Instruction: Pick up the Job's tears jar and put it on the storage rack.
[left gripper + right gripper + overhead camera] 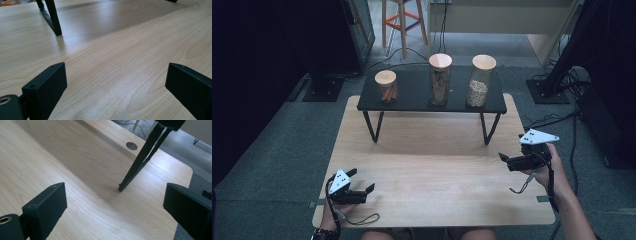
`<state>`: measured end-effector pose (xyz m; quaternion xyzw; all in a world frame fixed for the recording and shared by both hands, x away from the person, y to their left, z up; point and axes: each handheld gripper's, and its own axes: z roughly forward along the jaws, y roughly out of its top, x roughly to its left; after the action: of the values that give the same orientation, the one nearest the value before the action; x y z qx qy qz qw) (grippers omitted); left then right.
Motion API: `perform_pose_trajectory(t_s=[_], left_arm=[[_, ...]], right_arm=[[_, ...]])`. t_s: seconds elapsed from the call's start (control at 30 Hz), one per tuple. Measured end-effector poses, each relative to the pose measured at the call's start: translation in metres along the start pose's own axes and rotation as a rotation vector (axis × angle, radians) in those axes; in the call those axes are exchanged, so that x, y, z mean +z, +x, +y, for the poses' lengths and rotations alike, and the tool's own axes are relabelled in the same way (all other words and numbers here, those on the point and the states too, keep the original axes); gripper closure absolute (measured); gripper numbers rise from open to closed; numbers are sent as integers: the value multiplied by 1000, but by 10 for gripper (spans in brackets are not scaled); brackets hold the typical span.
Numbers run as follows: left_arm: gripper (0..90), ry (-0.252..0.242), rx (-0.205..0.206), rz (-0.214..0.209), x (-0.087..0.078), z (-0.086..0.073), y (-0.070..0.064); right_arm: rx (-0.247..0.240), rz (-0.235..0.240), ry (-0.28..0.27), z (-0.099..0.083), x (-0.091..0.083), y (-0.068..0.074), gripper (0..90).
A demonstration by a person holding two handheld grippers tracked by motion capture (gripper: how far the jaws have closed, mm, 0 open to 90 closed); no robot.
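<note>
A light wooden table [432, 165] carries a low black shelf [412, 102] on thin legs. On the shelf stand three glass jars with wooden lids: a short one [386, 86] holding brown sticks, a tall one [440, 79] with brownish contents, and another [480, 80] half full of pale grains. My left gripper [362, 180] hovers over the table's near left corner, open and empty [115, 72]. Near the table's right edge, my right gripper [507, 161] is also open with nothing between its jaws [115, 192].
A shelf leg [53, 18] stands ahead of the left gripper, and another [140, 162] ahead of the right, near a round hole [131, 145] in the tabletop. Behind the table are an orange stool [403, 20], floor cables and dark stands.
</note>
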<state>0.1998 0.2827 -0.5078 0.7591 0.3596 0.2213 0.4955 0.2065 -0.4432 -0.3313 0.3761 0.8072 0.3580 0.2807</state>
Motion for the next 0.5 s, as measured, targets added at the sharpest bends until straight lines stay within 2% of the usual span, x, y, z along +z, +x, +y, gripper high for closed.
perform_pose_trajectory(t_s=[0.5], left_arm=[[39, 1, 2, 2, 0, 0, -1]], right_arm=[[13, -5, -2, -25, 8, 3, 47]])
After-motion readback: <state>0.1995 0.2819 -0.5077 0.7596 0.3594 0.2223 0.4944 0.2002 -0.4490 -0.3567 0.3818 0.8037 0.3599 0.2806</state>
